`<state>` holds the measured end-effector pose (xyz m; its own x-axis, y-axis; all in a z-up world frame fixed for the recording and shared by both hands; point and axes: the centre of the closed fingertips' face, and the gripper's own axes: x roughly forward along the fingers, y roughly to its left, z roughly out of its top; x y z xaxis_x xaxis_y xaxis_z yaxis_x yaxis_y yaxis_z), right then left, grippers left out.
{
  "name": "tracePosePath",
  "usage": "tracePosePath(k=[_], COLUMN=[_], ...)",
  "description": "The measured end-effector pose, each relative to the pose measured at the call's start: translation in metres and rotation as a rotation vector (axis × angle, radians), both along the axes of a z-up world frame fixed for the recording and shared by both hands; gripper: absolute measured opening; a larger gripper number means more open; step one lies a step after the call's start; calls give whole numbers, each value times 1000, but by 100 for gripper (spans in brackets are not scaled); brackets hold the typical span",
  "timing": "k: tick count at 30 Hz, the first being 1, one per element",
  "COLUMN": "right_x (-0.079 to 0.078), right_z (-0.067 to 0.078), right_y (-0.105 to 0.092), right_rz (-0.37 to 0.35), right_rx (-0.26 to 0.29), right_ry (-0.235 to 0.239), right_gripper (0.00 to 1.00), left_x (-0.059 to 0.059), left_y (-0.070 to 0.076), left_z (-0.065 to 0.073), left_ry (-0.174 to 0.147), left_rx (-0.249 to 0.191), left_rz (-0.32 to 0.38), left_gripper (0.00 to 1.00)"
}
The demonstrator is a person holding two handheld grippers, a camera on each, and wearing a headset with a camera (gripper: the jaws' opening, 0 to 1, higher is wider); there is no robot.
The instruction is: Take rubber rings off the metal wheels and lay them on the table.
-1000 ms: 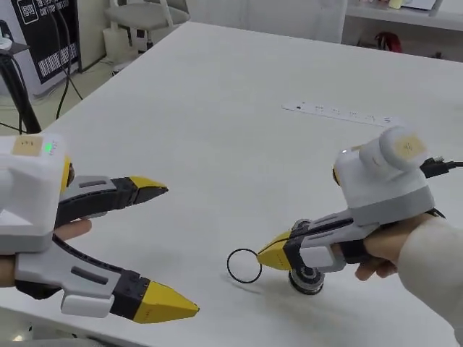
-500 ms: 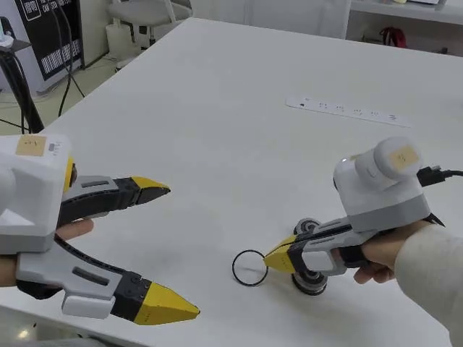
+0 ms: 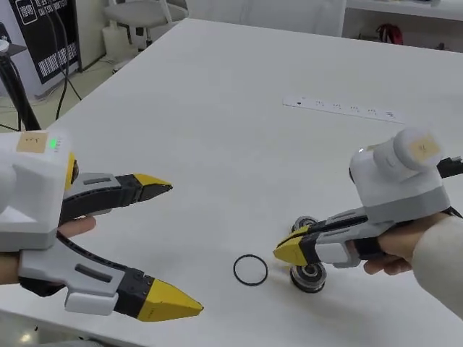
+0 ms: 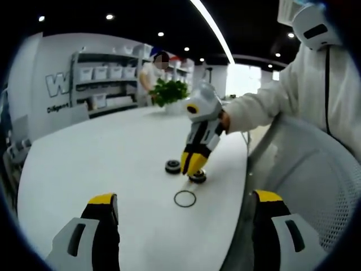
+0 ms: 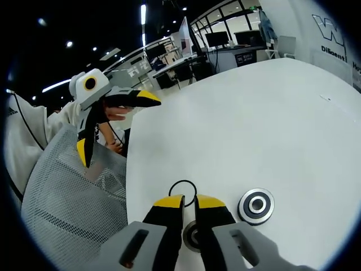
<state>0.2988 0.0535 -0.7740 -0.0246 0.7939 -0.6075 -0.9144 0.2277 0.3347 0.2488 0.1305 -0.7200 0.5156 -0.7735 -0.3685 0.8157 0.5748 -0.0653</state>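
A thin black rubber ring (image 3: 250,270) lies flat on the white table (image 3: 239,123), free of both grippers. Just right of it stands a metal wheel (image 3: 307,277), with a second wheel (image 3: 304,224) behind. My right gripper (image 3: 282,251) hovers over the near wheel, its yellow tips a narrow gap apart and holding nothing. In the right gripper view the ring (image 5: 183,189) lies ahead of the jaws, one wheel (image 5: 256,206) to their right, the other (image 5: 190,234) under them. My left gripper (image 3: 177,247) is wide open at the left; its view shows the ring (image 4: 185,198) and both wheels (image 4: 172,166) (image 4: 197,177).
A white power strip (image 3: 340,110) lies across the far part of the table. A mesh chair (image 5: 73,209) stands by the near edge. Chairs and black stands with cables (image 3: 43,50) stand off the table's far left corner.
The ring was at the right gripper's tips; now it lies flat on the table, and the right gripper has lifted and drawn back to the right. The left gripper has hardly moved.
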Motion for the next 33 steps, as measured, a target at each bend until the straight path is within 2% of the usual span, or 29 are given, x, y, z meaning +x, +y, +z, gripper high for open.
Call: tracePosePath(k=[5, 15, 23, 30, 33], right_x=[3, 9, 9, 5, 4], right_z=[13, 22, 21, 13, 8], right_y=[-10, -46, -65, -72, -73], right_rz=[-18, -69, -105, -112, -112], right_rx=[19, 19, 22, 12, 7], right_ry=[-34, -78, -81, -74, -70], right_gripper=[5, 7, 8, 9, 9], left_x=[4, 16, 23, 29, 34], left_y=[-6, -23, -38, -49, -54], left_z=[3, 17, 24, 27, 31], left_ry=[-5, -30, -45, -52, -66], left_rx=[-4, -22, -23, -12, -14], left_rz=[-13, -53, -91, -128, -141], left_gripper=[100, 100, 100, 96, 93])
